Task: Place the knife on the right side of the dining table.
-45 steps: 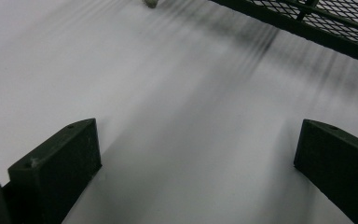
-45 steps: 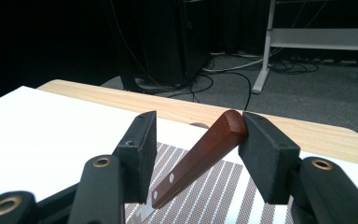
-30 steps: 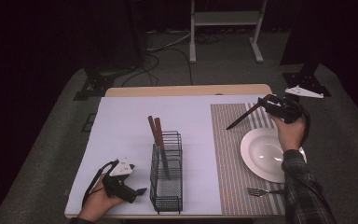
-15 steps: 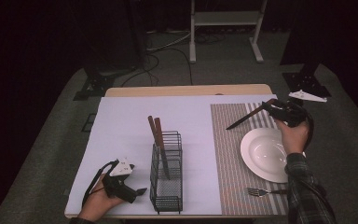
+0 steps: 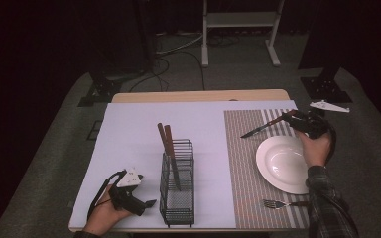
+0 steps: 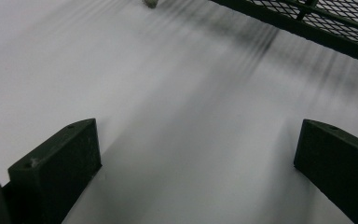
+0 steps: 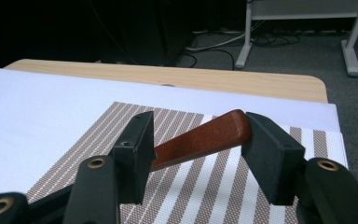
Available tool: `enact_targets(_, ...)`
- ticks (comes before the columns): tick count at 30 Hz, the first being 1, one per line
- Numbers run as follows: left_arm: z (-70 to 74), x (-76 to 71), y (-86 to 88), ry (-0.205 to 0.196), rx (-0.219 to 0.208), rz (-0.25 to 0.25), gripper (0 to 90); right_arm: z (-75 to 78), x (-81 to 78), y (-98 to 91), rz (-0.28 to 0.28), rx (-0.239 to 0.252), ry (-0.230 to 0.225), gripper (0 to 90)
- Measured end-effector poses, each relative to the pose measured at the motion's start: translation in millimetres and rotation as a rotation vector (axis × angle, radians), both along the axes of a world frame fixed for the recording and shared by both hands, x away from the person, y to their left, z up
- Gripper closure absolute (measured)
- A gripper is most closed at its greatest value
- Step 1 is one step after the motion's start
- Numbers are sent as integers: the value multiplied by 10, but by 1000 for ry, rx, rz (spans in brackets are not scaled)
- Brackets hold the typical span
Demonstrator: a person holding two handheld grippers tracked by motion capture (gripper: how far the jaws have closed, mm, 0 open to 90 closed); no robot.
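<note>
Smooth brown wooden handle of a knife (image 7: 200, 140) pinched between the flat black jaws of the right gripper (image 7: 196, 144), above the far right striped woven mat (image 5: 243, 148), beside a round white plate (image 5: 283, 163). Near left, left gripper (image 6: 196, 172) spread wide over white paper, holding nothing, by a black wire basket (image 5: 178, 193).

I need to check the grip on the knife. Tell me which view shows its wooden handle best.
The right gripper view: the knife's wooden handle lies crosswise between the right gripper's two jaws, close up and sharp. The high view shows the whole knife small, its blade pointing left over the striped placemat. The left gripper view gives white table cover and basket wire.
</note>
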State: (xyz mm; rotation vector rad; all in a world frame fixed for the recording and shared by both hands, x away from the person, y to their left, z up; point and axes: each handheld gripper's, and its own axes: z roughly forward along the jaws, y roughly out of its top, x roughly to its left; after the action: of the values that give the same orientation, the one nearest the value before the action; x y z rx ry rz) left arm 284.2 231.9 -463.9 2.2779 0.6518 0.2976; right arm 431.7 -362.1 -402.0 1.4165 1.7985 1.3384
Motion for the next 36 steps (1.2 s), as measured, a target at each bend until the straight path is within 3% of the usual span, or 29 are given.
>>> enact_targets(20,0,0,0,0,0,0,0,-155,44,-42,-36,-52,116,310)
enact_targets(36,0,-1,0,-1,1,0,0,-236,79,-65,-51,-62,186,291)
